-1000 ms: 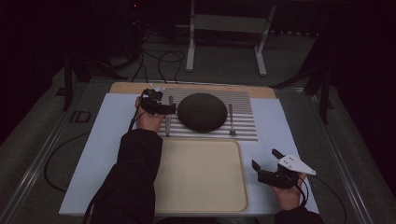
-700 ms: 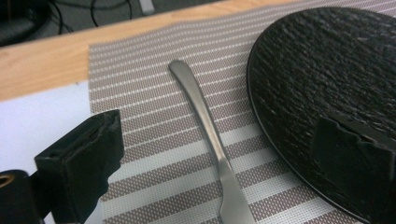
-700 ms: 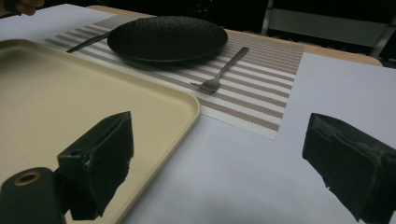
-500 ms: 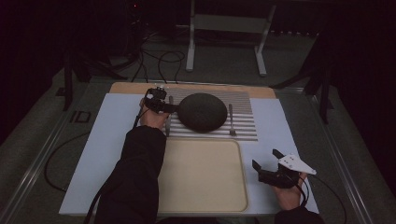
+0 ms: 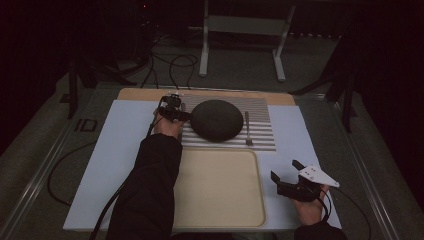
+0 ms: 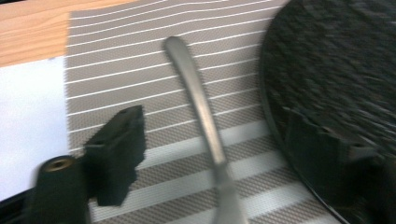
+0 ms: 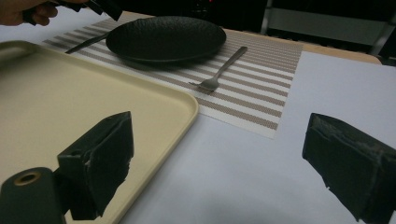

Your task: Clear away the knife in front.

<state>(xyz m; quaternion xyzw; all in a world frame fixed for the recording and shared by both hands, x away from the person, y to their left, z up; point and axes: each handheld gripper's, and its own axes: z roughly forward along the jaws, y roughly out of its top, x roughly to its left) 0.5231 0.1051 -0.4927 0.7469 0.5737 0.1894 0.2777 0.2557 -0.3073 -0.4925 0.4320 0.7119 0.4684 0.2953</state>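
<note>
A black round plate [image 5: 217, 120] sits on a striped placemat [image 5: 260, 137], with a fork [image 5: 247, 127] to its right. Left of the plate lies a slim metal utensil [image 6: 201, 107], also seen in the right gripper view [image 7: 86, 43]. My left gripper [image 5: 172, 109] hovers low over it. In the left gripper view [image 6: 215, 119] the jaws have just been closing and stand either side of the utensil's handle without touching it. My right gripper [image 5: 285, 171] rests open and empty on the white table cover right of the cream tray [image 5: 217, 187]; its view [image 7: 224, 168] looks toward the plate [image 7: 166, 37] and fork [image 7: 219, 70].
The cream tray [image 7: 70, 102] lies in front of the placemat, with nothing on it. A wooden strip [image 5: 150, 94] borders the table's far edge. Beyond it stand a metal frame [image 5: 242, 25] and cables [image 5: 170, 62] on the floor.
My left gripper has moved right toward the plate's left edge and sunk a little, and its jaws have narrowed around the utensil. The right gripper has stayed put.
</note>
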